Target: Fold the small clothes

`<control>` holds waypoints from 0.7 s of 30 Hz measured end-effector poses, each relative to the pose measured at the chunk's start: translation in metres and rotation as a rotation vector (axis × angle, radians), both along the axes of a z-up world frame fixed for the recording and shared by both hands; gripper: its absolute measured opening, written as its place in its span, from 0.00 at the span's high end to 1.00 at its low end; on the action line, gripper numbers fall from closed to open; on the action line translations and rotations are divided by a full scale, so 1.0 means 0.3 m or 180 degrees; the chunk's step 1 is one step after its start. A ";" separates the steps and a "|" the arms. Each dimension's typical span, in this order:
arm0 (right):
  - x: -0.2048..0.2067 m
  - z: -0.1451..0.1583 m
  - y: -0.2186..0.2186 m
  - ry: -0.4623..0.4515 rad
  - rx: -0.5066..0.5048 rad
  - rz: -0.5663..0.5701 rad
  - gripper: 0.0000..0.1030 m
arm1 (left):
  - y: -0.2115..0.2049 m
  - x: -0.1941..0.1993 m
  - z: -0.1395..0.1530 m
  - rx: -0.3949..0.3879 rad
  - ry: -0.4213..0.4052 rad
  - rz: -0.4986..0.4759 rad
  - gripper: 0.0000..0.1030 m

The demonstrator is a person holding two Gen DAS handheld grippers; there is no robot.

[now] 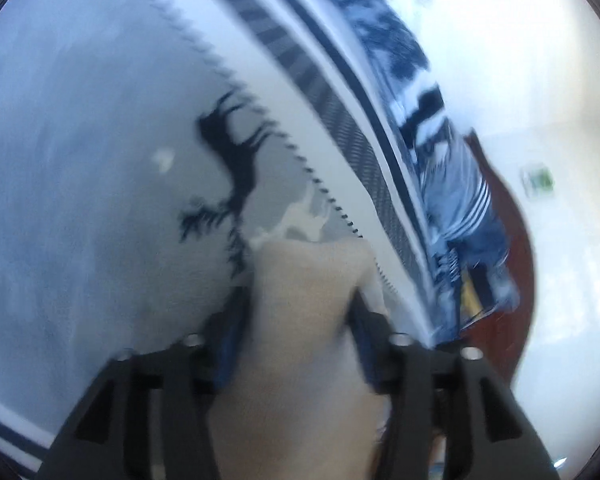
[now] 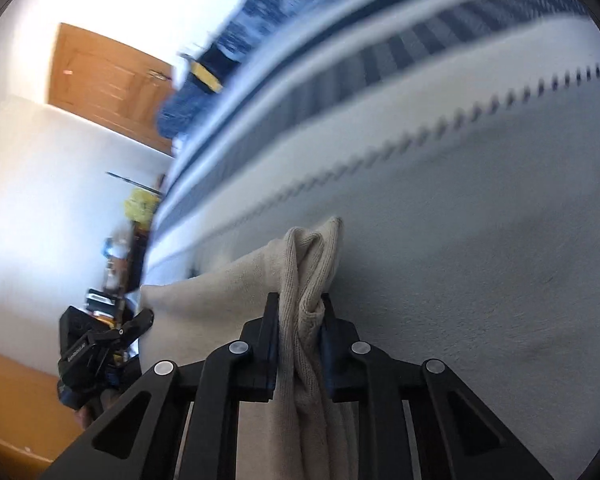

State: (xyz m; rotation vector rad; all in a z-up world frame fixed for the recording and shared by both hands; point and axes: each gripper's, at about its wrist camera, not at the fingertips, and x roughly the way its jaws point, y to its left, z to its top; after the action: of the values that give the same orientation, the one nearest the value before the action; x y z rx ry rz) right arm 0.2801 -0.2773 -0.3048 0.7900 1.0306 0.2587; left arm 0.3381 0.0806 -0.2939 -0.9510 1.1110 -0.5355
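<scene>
A beige knit garment (image 2: 300,280) hangs between the two grippers, just above a pale grey blanket (image 2: 480,260) spread on what looks like a bed. In the right wrist view a bunched, ribbed edge of the garment runs up between the jaws of the right gripper (image 2: 300,304), which are clamped together on it; the fabric twists into a rope there and pokes out past the fingertips. To the left of that grip the cloth spreads in a flat sheet toward the left gripper (image 2: 100,344), seen at the far edge of the garment with a hand behind it.

In the left wrist view, which is blurred, a broad fold of the same beige fabric fills the gap between the jaws of the left gripper (image 1: 300,300); they stand fairly wide but close against the cloth on both sides, so they appear clamped on it.

The blanket carries a black deer figure (image 1: 232,152) and a zigzag stitched border (image 1: 328,196), with dark striped bands (image 2: 400,52) beyond. Further off lie blue patterned fabrics (image 1: 452,192), and a wooden door (image 2: 100,80) stands in a white wall.
</scene>
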 end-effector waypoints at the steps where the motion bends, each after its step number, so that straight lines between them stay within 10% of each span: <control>1: 0.004 -0.041 0.004 0.0099 0.0027 0.0007 0.76 | 0.005 -0.007 0.003 -0.0031 0.0022 0.0007 0.49; 6: -0.053 -0.049 -0.055 0.0103 0.0562 -0.0118 0.48 | -0.012 -0.094 0.087 0.0477 -0.0160 -0.0115 0.45; 21: -0.454 -0.030 0.091 0.0508 0.0342 0.0054 0.31 | -0.015 -0.588 -0.028 0.1441 0.0156 -0.0584 0.46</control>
State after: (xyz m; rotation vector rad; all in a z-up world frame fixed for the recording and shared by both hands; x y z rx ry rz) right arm 0.1437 -0.2498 -0.3137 0.9104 1.1813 0.2704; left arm 0.1617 0.0761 -0.3023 -0.4734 1.3021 -0.3849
